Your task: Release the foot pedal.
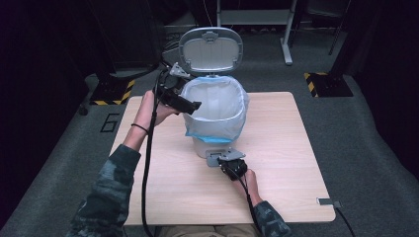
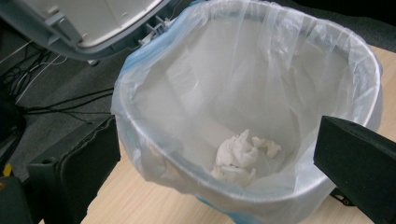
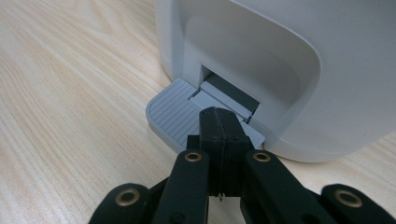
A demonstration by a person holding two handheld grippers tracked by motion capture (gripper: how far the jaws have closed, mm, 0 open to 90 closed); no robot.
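Observation:
A white pedal bin (image 1: 213, 143) stands mid-table, its grey lid (image 1: 211, 49) swung up. A clear bag with a blue hem (image 1: 215, 106) lines it. In the left gripper view a crumpled white tissue (image 2: 240, 156) lies at the bottom of the bag (image 2: 261, 70). My left gripper (image 1: 190, 104) hovers at the bin's left rim, and its jaws stand wide open and empty (image 2: 217, 140). My right gripper (image 1: 231, 165) is at the bin's front foot. It is shut, with its tips (image 3: 219, 116) resting on the ribbed grey pedal (image 3: 170, 114).
The light wooden table (image 1: 286, 148) has bare wood left, right and in front of the bin. A small grey tag (image 1: 328, 201) sits at its front right edge. The left gripper's cable (image 1: 146, 163) trails along the person's left forearm. Black stands with hazard-striped bases (image 1: 326, 84) are on the floor beyond.

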